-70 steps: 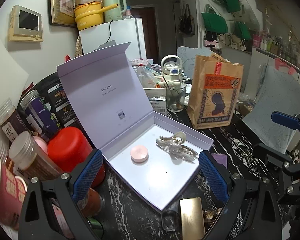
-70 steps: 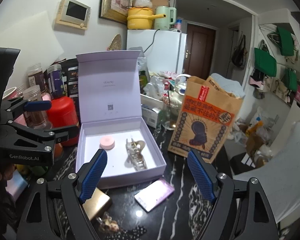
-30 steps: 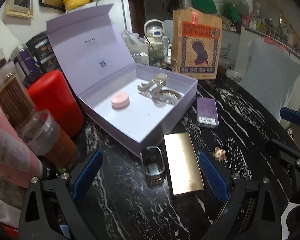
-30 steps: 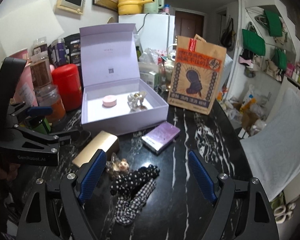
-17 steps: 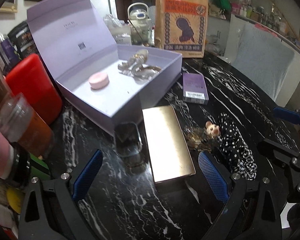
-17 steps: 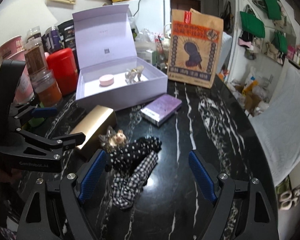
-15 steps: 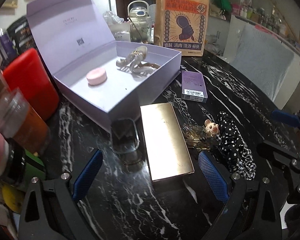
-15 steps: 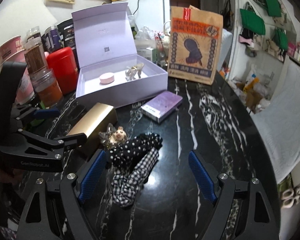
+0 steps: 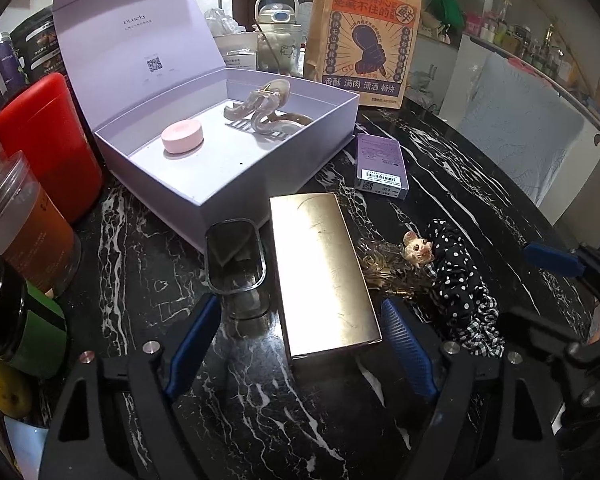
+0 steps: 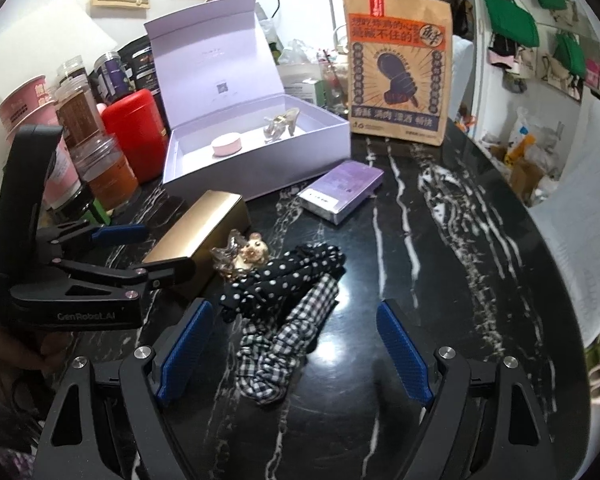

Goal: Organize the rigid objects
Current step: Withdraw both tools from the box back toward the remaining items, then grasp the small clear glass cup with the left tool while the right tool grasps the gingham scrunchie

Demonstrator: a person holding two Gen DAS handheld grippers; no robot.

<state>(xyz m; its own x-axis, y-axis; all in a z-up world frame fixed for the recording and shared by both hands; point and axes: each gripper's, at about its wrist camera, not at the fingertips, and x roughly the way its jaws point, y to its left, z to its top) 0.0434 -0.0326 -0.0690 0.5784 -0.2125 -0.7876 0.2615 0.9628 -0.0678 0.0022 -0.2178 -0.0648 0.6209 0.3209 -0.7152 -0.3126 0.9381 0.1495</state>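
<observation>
An open lilac box [image 9: 236, 184] [image 10: 260, 168] holds a pink round tin [image 9: 182, 136] and a beige hair claw [image 9: 264, 110]. In front of it on the black marble table lie a gold box [image 9: 324, 276] [image 10: 196, 236], a small clear case [image 9: 234, 256], a purple card box [image 9: 382, 166] [image 10: 342, 190], a mouse-charm clip [image 9: 418, 246] [image 10: 246, 256] and dotted and checked scrunchies [image 10: 288, 300]. My left gripper [image 9: 300, 340] is open with its fingers either side of the gold box's near end. My right gripper [image 10: 292, 352] is open above the scrunchies.
A red canister [image 9: 48, 140] and several jars [image 9: 20, 224] crowd the left side. A printed paper bag [image 9: 364, 40] [image 10: 398, 68] stands behind the box. A pale chair [image 9: 528, 140] stands at the table's right edge.
Both grippers have pulled back and dropped lower from over the lilac box. The left one now straddles the gold box; the right one hangs over the scrunchies.
</observation>
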